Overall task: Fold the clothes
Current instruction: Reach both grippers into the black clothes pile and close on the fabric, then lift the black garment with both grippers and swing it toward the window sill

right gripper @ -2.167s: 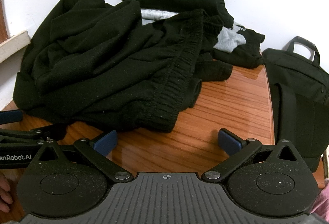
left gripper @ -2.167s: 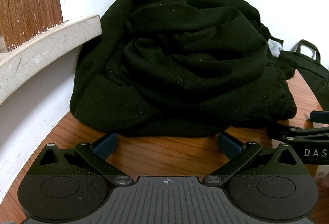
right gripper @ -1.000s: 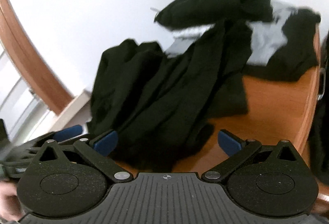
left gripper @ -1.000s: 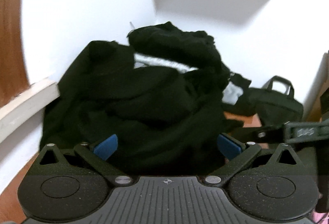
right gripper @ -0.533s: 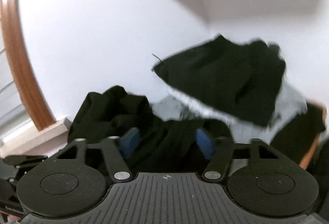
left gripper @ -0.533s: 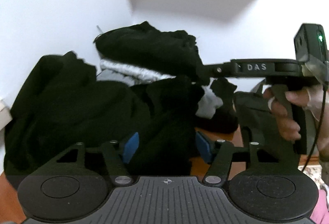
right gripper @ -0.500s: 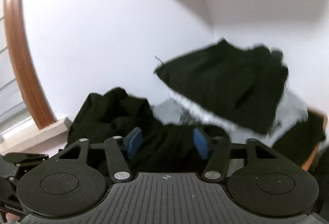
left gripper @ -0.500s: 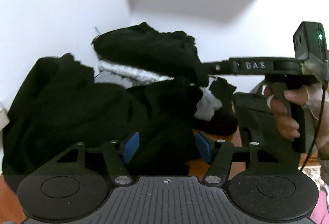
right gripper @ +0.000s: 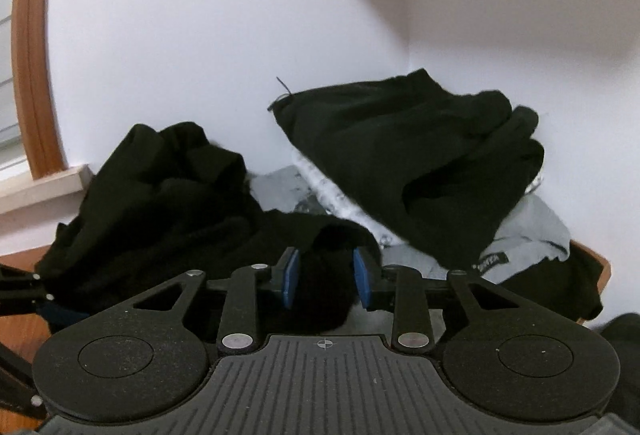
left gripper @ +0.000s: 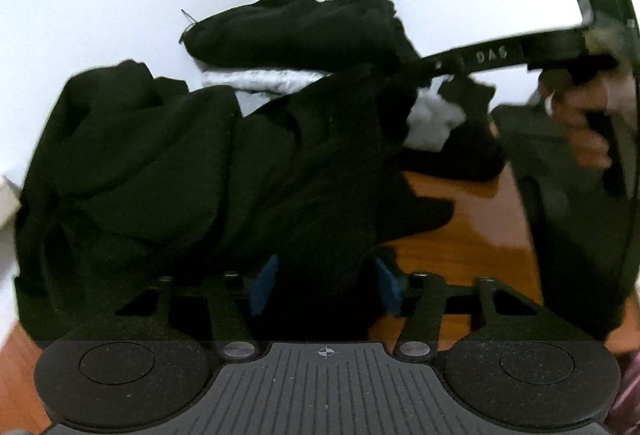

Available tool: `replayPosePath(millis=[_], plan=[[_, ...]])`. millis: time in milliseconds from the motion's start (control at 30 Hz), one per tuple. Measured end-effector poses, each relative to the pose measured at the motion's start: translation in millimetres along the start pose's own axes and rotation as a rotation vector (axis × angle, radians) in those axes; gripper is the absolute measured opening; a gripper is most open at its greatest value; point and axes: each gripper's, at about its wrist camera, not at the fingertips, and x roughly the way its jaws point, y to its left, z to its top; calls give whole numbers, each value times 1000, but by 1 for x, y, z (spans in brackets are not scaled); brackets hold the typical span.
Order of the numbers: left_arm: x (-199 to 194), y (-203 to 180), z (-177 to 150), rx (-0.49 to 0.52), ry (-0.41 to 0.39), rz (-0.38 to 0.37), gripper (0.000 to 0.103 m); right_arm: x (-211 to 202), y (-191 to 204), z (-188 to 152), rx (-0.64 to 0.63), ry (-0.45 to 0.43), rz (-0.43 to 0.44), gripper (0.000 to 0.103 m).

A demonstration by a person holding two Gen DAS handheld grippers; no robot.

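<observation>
The left gripper [left gripper: 326, 285] has its blue-padded jaws drawn in on a thick fold of the crumpled black fabric garment [left gripper: 200, 171], which fills the space between the pads and rises away from them toward the far side. The right gripper [right gripper: 326, 277] likewise pinches black cloth of the same garment [right gripper: 160, 203], its blue pads [right gripper: 290, 277] pressing a bunched edge from either side. In the left wrist view the right gripper's black body reaches in from the far right, held by a person's hand [left gripper: 588, 127], its tip buried in the raised cloth.

The garment lies heaped on the left part of the reddish-brown wooden table [left gripper: 464, 235], against the white wall [right gripper: 200, 35]. Farther back, in the corner, sits a second pile: a black folded piece [right gripper: 420, 155] on top of grey and white clothing [right gripper: 528, 231]. A dark soft bag [left gripper: 568, 235] stands at the right edge of the table in the left wrist view. A wooden window frame [right gripper: 32, 55] curves up at the far left.
</observation>
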Motion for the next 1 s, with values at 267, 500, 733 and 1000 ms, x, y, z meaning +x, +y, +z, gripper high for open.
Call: replayPosePath(millis=[267, 500, 733, 1000], plan=[[-20, 16, -4, -46, -56, 10, 25, 36, -1, 3, -141, 37, -73, 32], [-42, 36, -4, -96, -90, 47, 26, 64, -3, 4, -133, 71, -39, 33], [-54, 40, -10, -106, -107, 66, 39, 74, -9, 5, -145, 92, -4, 28], [-99, 56, -6, -145, -217, 97, 16, 30, 3, 32, -162, -54, 51, 16]])
